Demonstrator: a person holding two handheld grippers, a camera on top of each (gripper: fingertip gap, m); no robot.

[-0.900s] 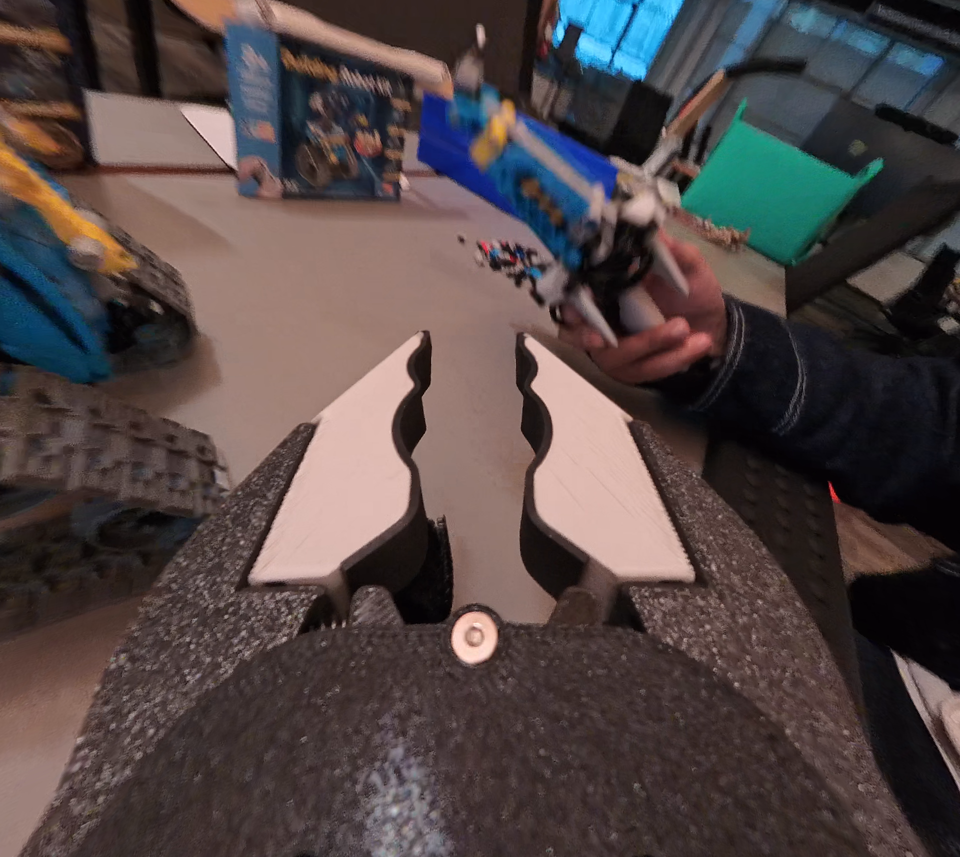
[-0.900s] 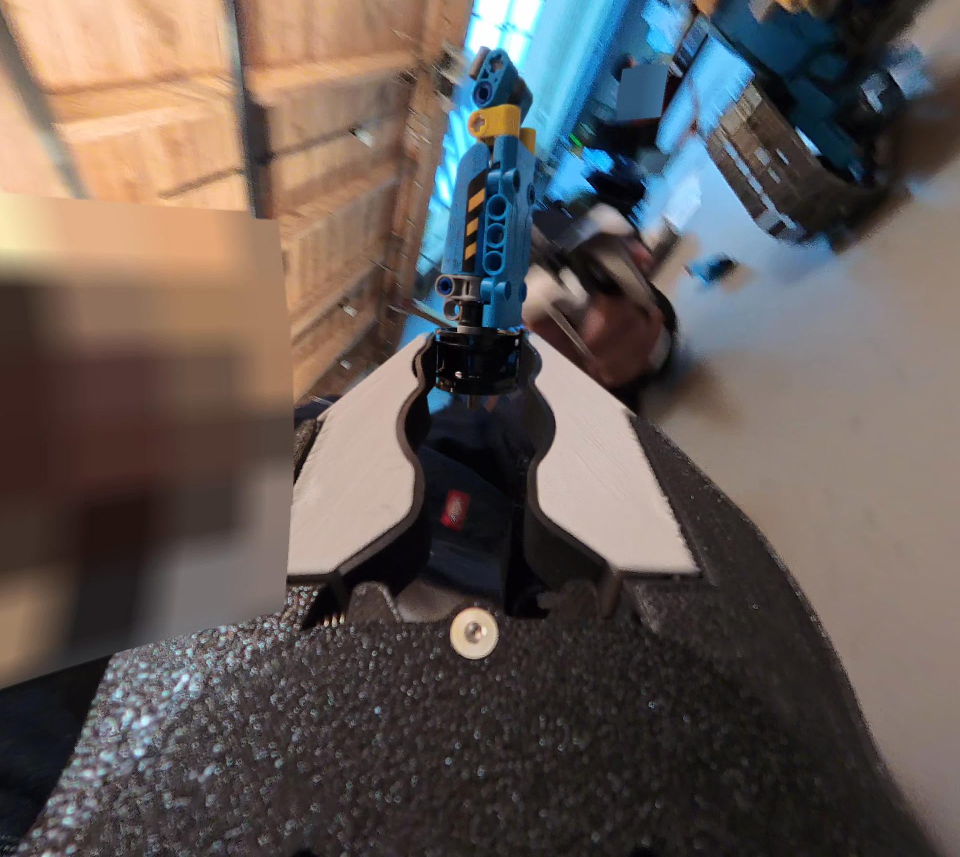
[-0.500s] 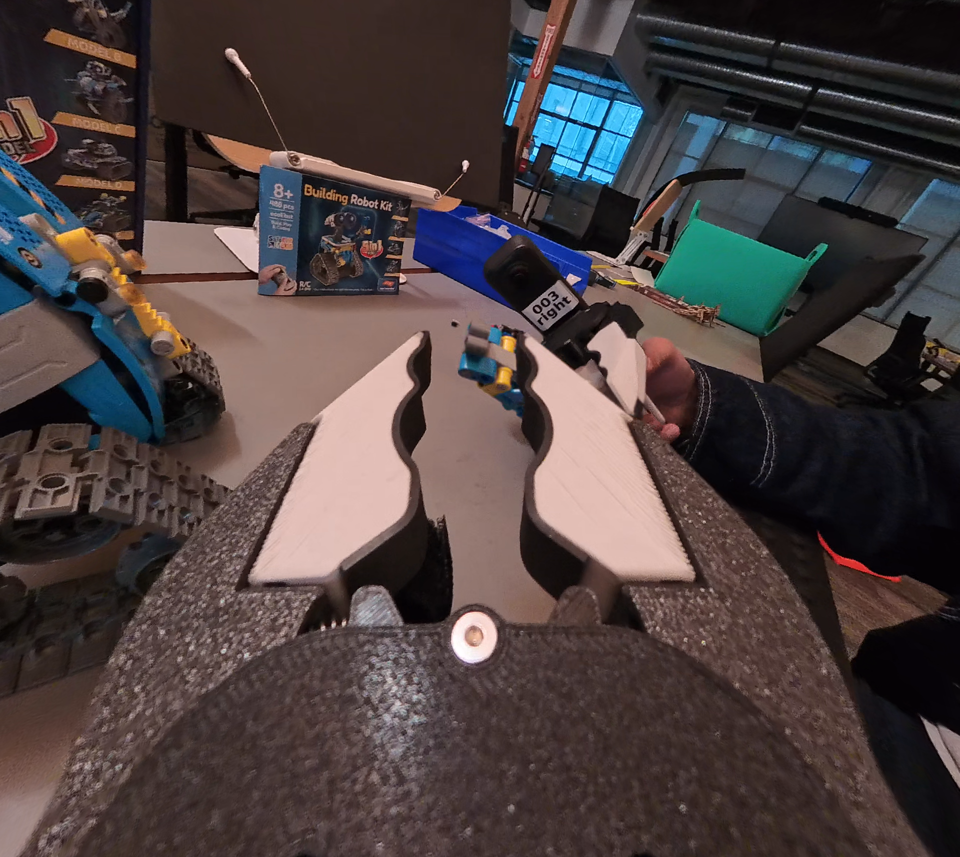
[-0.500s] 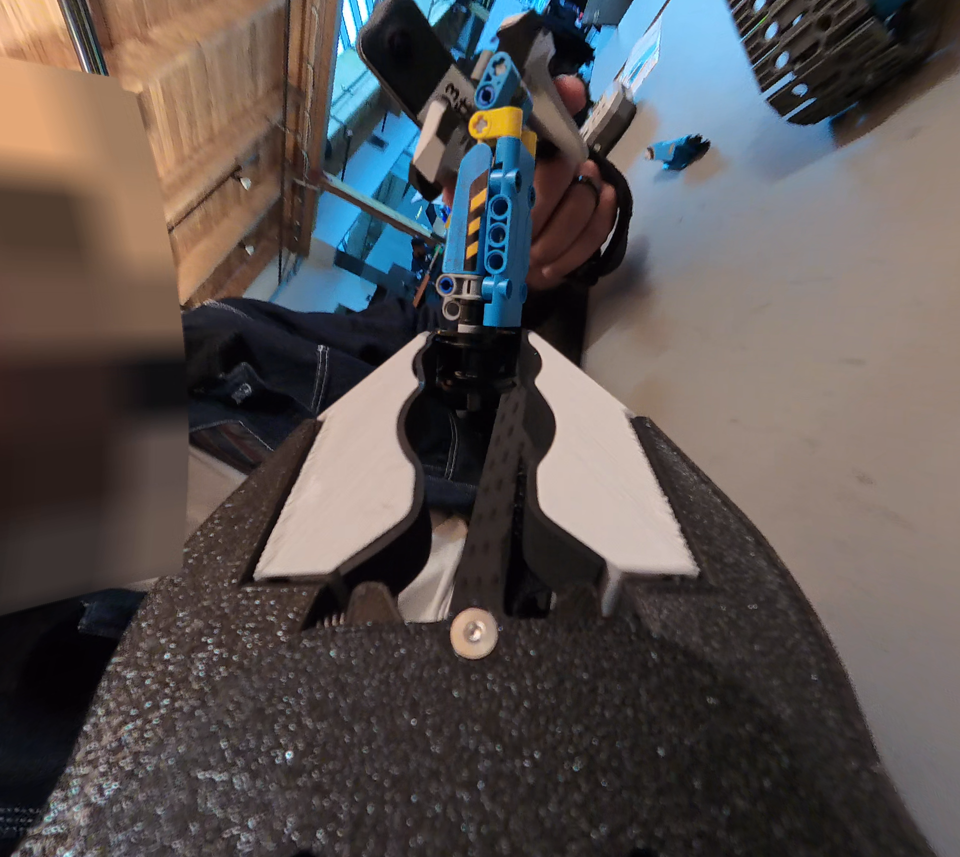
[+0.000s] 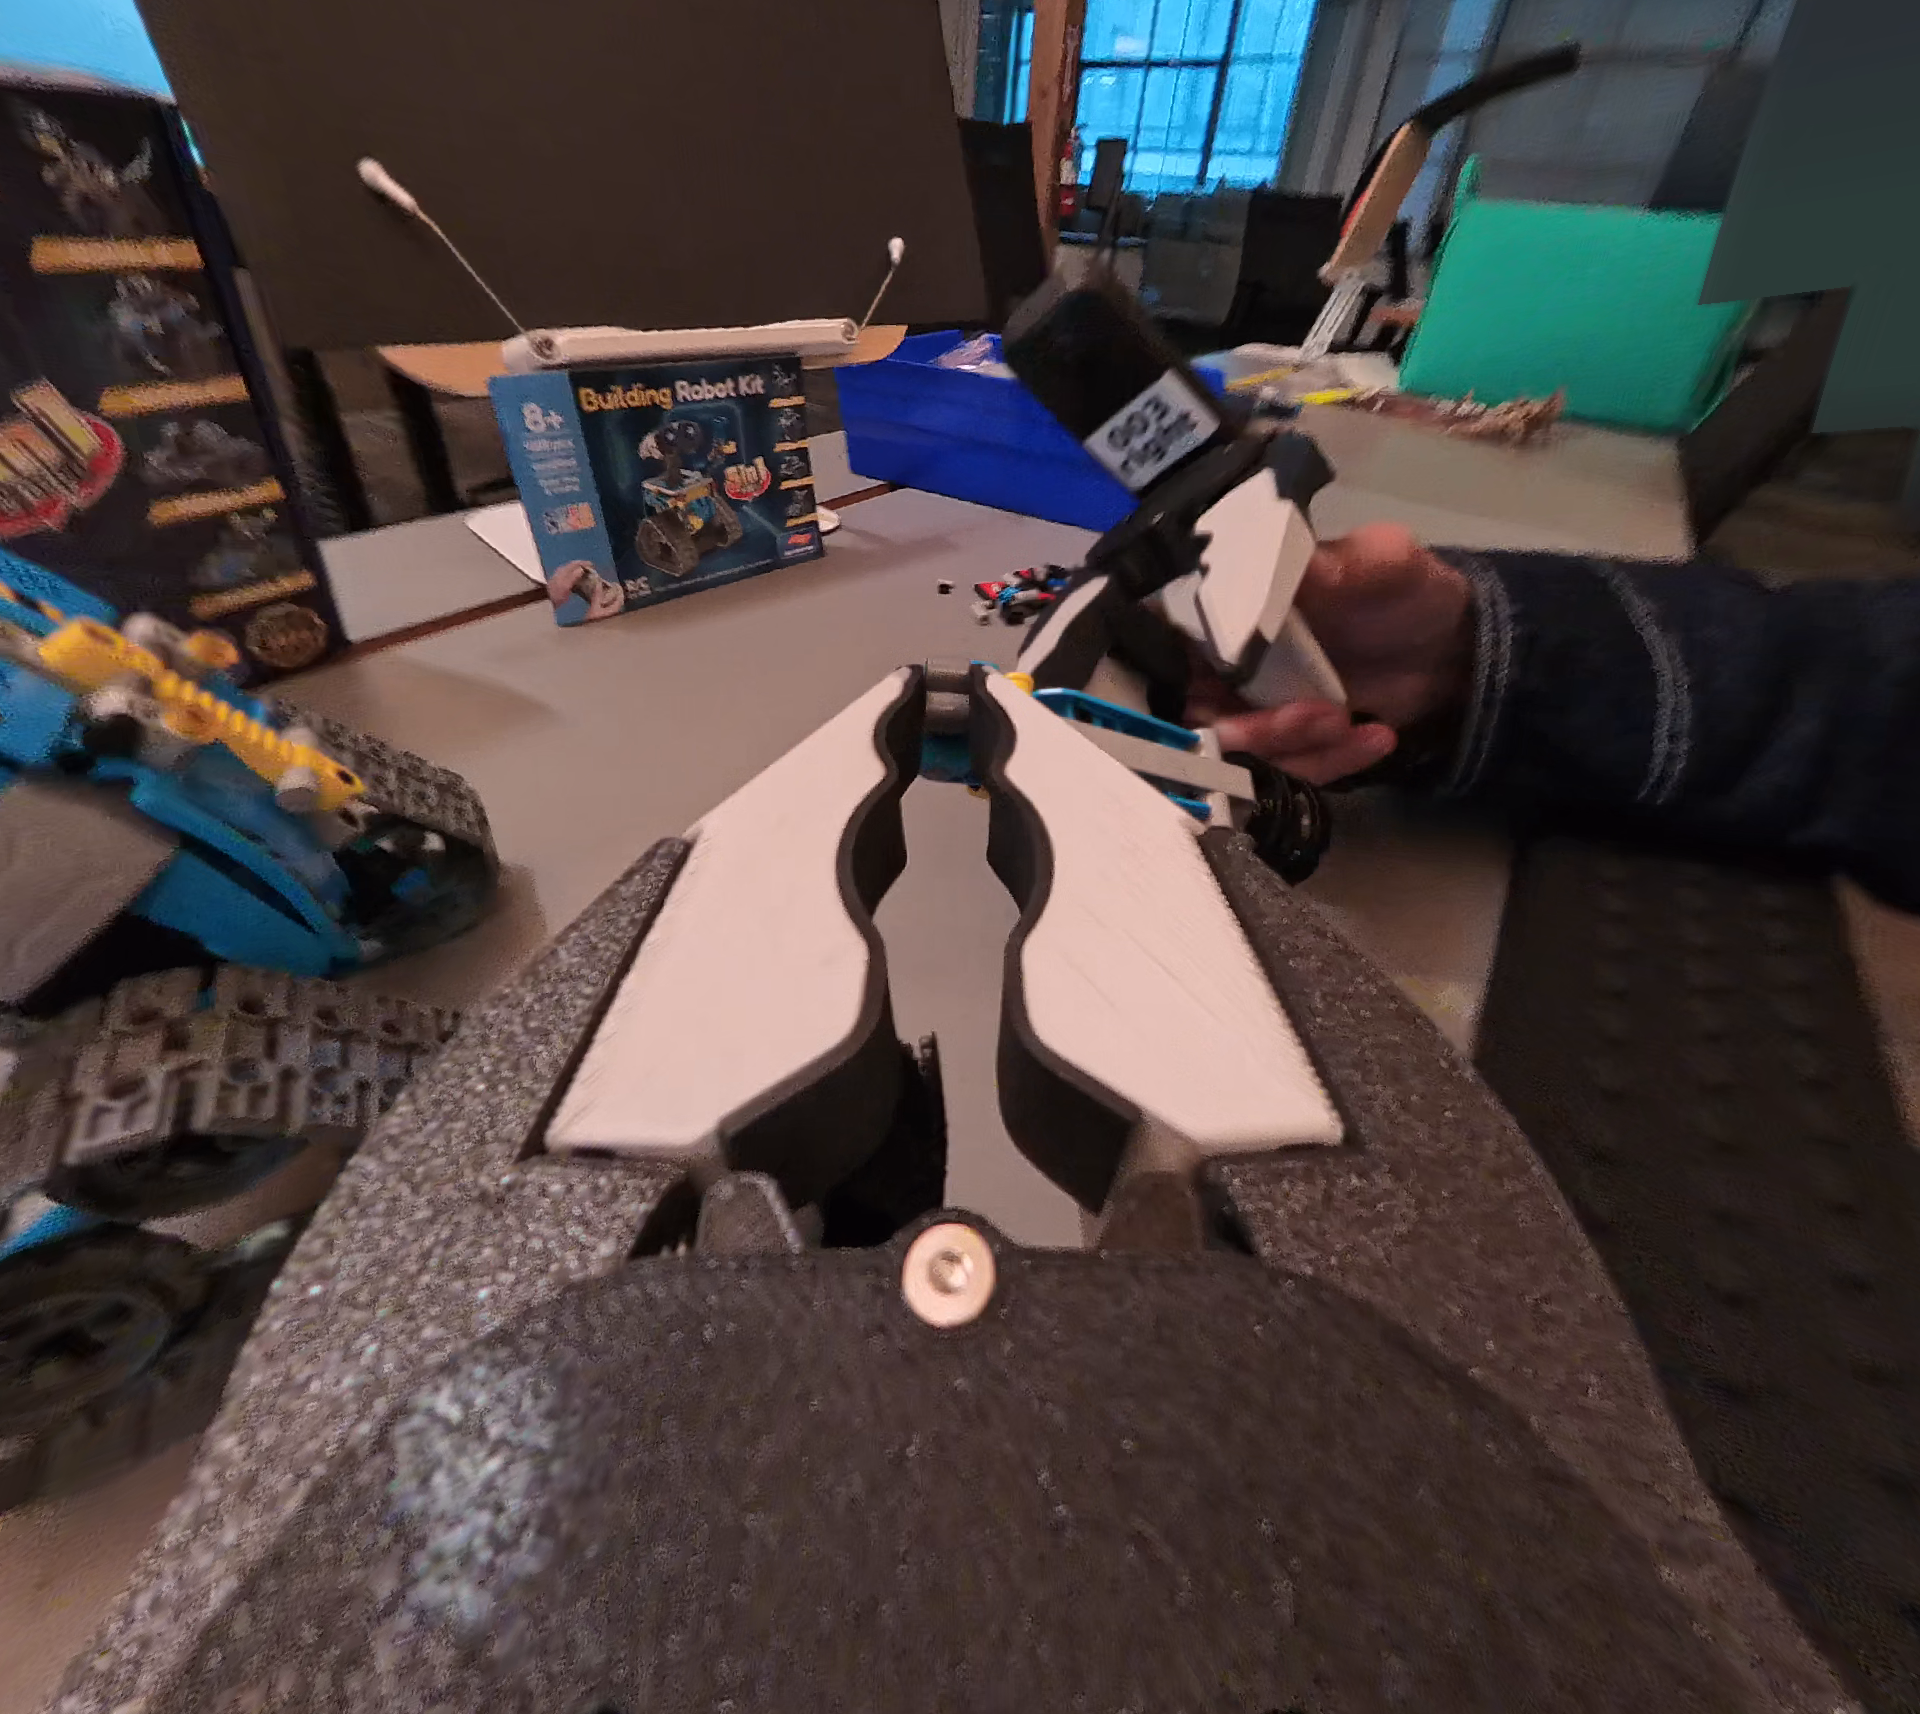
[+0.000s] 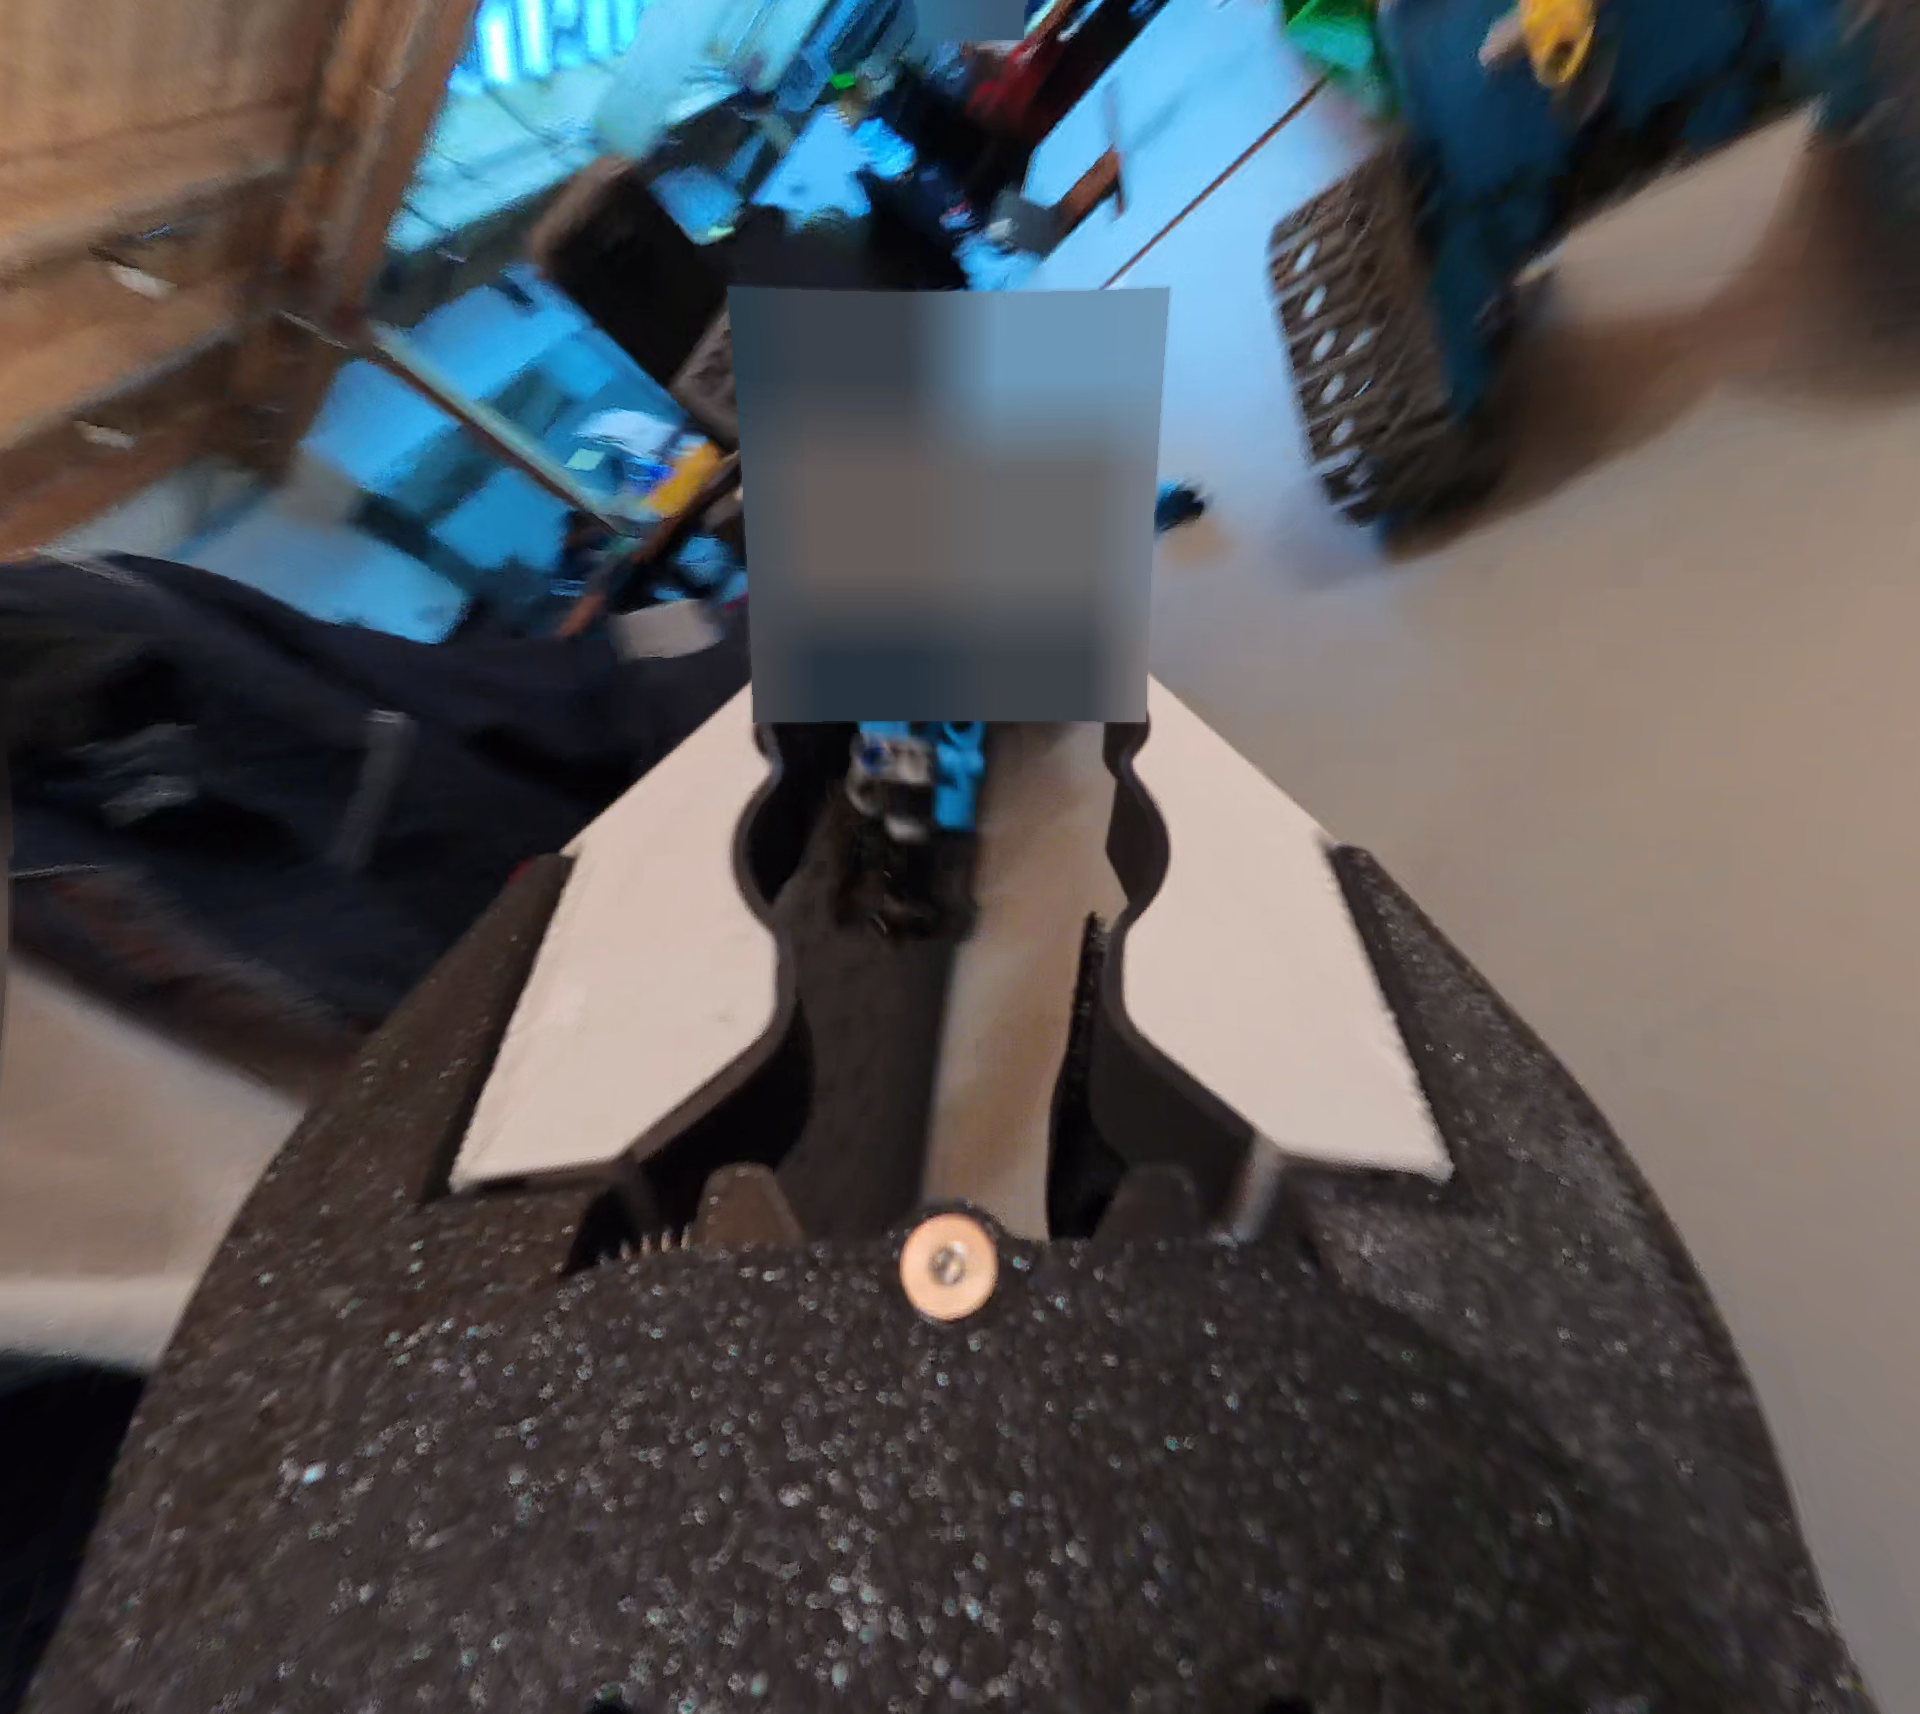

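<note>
Left gripper: While its white, wavy-edged fingers (image 5: pixel 790 916) nearly meet, the left gripper (image 5: pixel 948 700) pinches the grey end of a blue brick-built beam (image 5: pixel 1107 724).
Beam: studded plastic, long axis running rightward from those tips, low over the grey counter (image 5: pixel 623 729); a black coil spring (image 5: pixel 1288 823) sits at its far end.
Right gripper: fingers spread wide in its own view, the right gripper (image 6: pixel 948 755) straddles the spring end without clamping; a mosaic patch hides the tips.
Hand: a dark-sleeved hand (image 5: pixel 1361 636) grips the right tool, tilted down-left.
Surroundings: blue tracked model (image 5: pixel 208 812) left, kit box (image 5: pixel 665 480) behind, blue bin (image 5: pixel 956 428), loose small parts (image 5: pixel 1013 589).
</note>
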